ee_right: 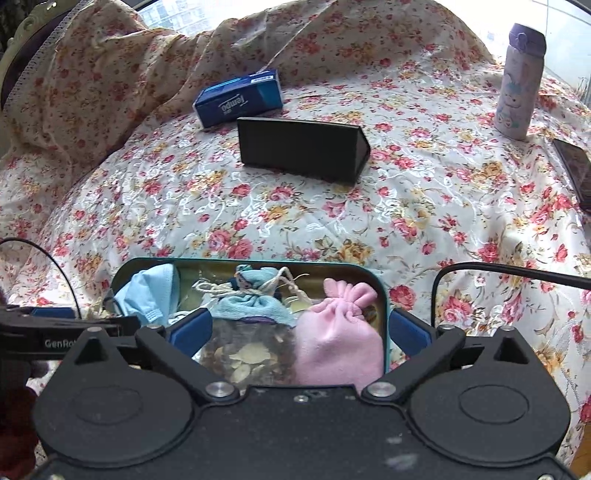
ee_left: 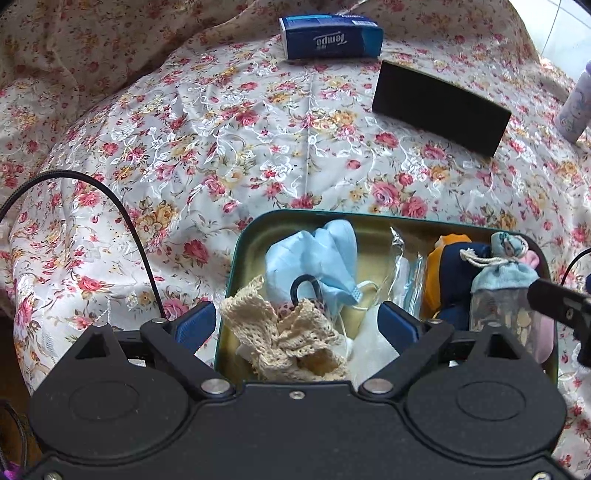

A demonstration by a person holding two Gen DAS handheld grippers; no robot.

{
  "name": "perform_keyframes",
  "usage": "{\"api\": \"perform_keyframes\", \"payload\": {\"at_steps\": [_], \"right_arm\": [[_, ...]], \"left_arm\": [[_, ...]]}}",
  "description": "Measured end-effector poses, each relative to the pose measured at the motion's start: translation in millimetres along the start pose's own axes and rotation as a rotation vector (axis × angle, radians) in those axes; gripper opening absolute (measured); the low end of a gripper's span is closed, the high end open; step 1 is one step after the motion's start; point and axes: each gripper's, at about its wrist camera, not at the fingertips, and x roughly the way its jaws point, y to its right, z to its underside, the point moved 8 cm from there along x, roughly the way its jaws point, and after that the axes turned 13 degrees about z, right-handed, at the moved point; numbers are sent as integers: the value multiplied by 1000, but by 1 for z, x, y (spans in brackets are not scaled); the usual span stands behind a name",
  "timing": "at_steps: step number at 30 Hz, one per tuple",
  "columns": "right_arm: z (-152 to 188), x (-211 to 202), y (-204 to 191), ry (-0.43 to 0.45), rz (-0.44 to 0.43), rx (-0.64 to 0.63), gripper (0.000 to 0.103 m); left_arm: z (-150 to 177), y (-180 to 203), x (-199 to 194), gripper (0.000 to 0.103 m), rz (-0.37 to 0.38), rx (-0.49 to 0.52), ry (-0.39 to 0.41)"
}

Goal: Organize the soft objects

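Right, both my grippers hover over the open tin (ee_left: 236, 280), which sits at the near edge of the bed (ee_left: 221, 155). Left gripper (ee_left: 297, 325) has its jaws spread wide, holding nothing, over the cream lace piece (ee_left: 291, 339) in the tin's left end. Right gripper (ee_right: 297, 328) is also wide apart and empty, straddling the mesh pouch (ee_right: 251, 347) and the pink pouch (ee_right: 340, 339) at the right end. Blue face mask (ee_left: 317, 258) lies against the far wall beside a clear wrapped packet (ee_left: 406, 273); orange and navy cloth (ee_left: 443, 269) sits between that and the pouches.

Soft things look all in, so likely near done. Risks: the tin is overfull, so pressing down could tip it on the soft quilt; a jaw could snag the lace or a drawstring and drag it back out on retreat. The tissue pack (ee_left: 330, 35), black box (ee_left: 439, 107) and bottle (ee_right: 519, 81) stand well apart toward the far edge.
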Motion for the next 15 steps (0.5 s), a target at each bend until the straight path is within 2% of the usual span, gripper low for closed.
{"api": "perform_keyframes", "payload": {"at_steps": [4,15], "right_arm": [[-2,1,4,7,11,13,103],[-5,3,5,23,39,12,103]], "left_arm": [[1,0,0,92,-31,1,-9],[1,1,-1,92,-32,-14,-11]]}}
